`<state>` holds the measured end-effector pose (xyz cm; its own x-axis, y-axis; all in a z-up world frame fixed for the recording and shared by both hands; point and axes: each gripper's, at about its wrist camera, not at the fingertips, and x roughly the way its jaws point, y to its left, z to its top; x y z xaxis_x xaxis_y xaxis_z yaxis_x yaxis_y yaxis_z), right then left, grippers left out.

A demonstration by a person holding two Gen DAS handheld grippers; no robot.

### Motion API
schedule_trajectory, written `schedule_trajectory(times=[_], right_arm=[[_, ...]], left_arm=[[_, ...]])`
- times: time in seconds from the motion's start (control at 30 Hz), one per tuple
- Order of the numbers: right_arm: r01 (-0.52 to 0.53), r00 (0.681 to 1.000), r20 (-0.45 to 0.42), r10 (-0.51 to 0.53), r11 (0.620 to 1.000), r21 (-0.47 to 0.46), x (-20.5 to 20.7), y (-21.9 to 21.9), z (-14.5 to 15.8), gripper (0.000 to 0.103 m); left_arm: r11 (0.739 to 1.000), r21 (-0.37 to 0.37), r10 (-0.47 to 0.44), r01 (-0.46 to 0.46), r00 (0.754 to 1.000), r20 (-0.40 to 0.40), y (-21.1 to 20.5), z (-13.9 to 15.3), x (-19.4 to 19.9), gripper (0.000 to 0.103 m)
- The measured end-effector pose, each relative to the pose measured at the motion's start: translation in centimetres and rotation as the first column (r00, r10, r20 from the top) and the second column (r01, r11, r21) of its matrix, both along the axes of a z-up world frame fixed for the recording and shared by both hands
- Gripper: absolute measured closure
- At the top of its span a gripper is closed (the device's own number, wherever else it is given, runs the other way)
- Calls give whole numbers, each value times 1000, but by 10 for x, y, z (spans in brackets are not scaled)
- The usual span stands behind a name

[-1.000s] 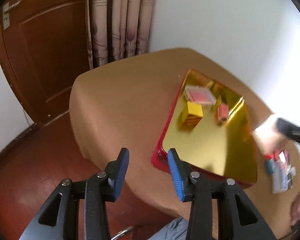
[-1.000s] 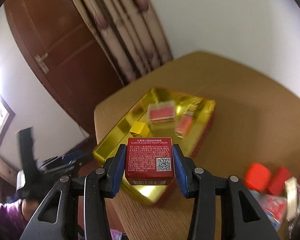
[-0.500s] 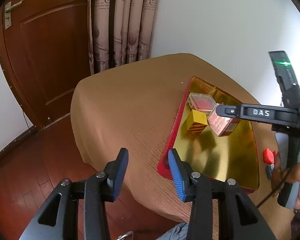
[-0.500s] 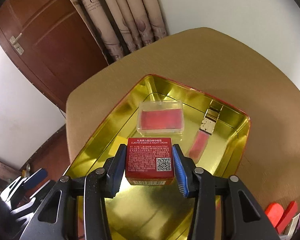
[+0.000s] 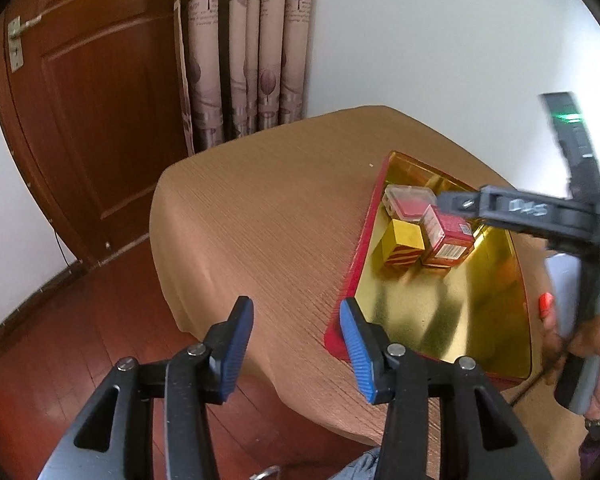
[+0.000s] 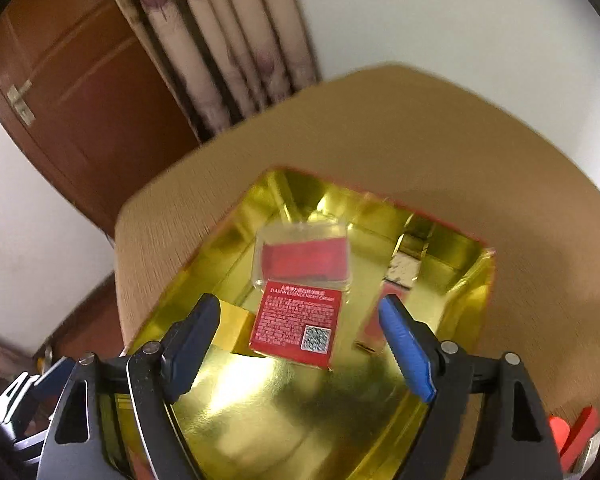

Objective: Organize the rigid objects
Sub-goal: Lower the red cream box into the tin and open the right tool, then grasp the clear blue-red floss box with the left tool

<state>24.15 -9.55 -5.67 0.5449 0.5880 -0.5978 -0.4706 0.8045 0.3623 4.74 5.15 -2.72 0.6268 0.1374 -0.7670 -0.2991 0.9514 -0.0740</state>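
A gold tray with a red rim (image 5: 452,320) (image 6: 300,420) lies on the tan table. In it stand a red night-cream box (image 6: 296,326) (image 5: 446,236), a yellow box (image 5: 402,242) (image 6: 230,330), a clear case with red inside (image 6: 302,254) (image 5: 408,200) and a pink tube (image 6: 384,304). My right gripper (image 6: 300,344) is open, its blue pads on either side of the red box and apart from it. My left gripper (image 5: 296,344) is open and empty over the table's near left edge.
Red and purple items (image 6: 580,432) lie on the table right of the tray. A wooden door (image 5: 88,120) and a curtain (image 5: 244,48) stand behind the table. Wooden floor (image 5: 60,340) lies below the table's left edge.
My right gripper has opened and let go of the red box, which now stands in the tray beside the yellow box. The left gripper has barely moved.
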Motion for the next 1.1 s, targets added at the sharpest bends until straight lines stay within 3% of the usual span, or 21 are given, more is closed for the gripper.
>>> schedule_trajectory(times=[0.13, 0.23, 0.3, 0.4, 0.5, 0.53, 0.63, 0.67, 0.77, 0.87, 0.93, 1.1], right_arm=[[79, 987, 126, -96, 988, 132, -54, -52, 15, 23], [208, 955, 183, -232, 968, 139, -109, -105, 4, 16], [321, 919, 208, -336, 941, 103, -143, -142, -13, 10], [526, 829, 230, -510, 850, -13, -191, -208, -51, 3], [652, 757, 194, -624, 741, -161, -220, -270, -98, 3], [669, 743, 185, -643, 722, -179, -226, -285, -109, 3], [725, 686, 150, -712, 649, -233, -245, -327, -143, 3], [732, 677, 129, -725, 644, -220, -250, -337, -151, 3], [744, 663, 70, -745, 645, -177, -256, -353, -166, 3], [745, 667, 86, -740, 657, -115, -260, -358, -163, 3], [725, 689, 85, -720, 682, -99, -260, -357, -163, 3], [714, 699, 78, -711, 700, -13, -270, -365, -164, 3]], left_arm=[[998, 62, -18, 16, 1000, 26, -9, 6, -3, 56], [995, 97, -37, 33, 998, 41, -15, 10, -5, 56], [991, 122, -54, 47, 997, 53, -21, 13, -7, 56], [987, 133, -98, 90, 993, 60, -33, 16, -10, 56], [979, 59, -199, 196, 979, 52, -51, 17, -14, 56], [969, 12, -249, 248, 968, 39, -61, 17, -15, 56], [899, -135, -423, 417, 906, -17, -102, 11, -13, 56], [878, -172, -458, 447, 888, -32, -116, 9, -12, 56], [783, -324, -580, 532, 812, -70, -173, 1, -2, 56], [722, -397, -644, 566, 761, -86, -217, -2, 13, 56], [708, -401, -668, 582, 735, -112, -249, -5, 25, 56], [710, -421, -676, 565, 713, -183, -300, -20, 51, 56]])
